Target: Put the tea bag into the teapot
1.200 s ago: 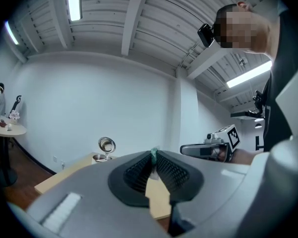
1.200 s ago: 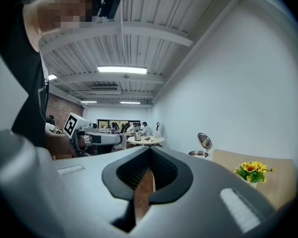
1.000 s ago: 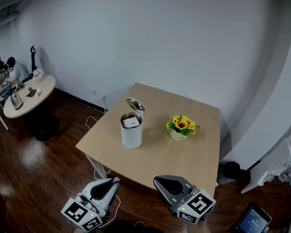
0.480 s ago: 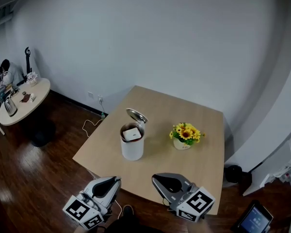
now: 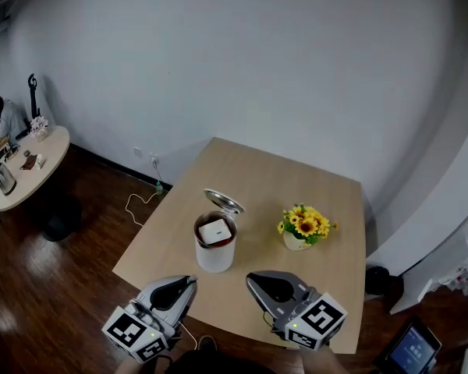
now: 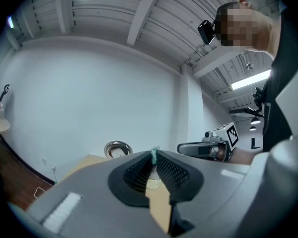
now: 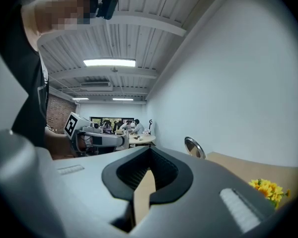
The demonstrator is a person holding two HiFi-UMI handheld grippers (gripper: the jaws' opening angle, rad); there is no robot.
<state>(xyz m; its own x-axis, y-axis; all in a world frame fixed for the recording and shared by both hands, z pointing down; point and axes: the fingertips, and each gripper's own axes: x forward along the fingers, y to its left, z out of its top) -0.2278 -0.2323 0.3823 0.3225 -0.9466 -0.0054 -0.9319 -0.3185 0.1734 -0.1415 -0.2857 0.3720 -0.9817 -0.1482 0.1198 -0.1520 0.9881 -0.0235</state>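
Observation:
A white teapot point(image 5: 215, 248) stands on the wooden table point(image 5: 265, 178), its metal lid point(image 5: 223, 202) hinged open at the back. Something white and square point(image 5: 215, 231) lies in its mouth. My left gripper point(image 5: 178, 287) hovers over the table's near edge, just in front of the pot. In the left gripper view its jaws point(image 6: 153, 155) are shut, with a small green tag pinched at the tips. No bag shows under it. My right gripper point(image 5: 267, 284) is shut and empty, level with the left one and to the right of the pot.
A small pot of yellow flowers point(image 5: 304, 226) stands on the table right of the teapot. A white cable point(image 5: 136, 201) runs over the dark wooden floor on the left. A round table point(image 5: 23, 166) with clutter stands far left.
The view has moved closer to the table. Both grippers now reach over its near edge; a second ago they hung over the floor. The teapot has not moved.

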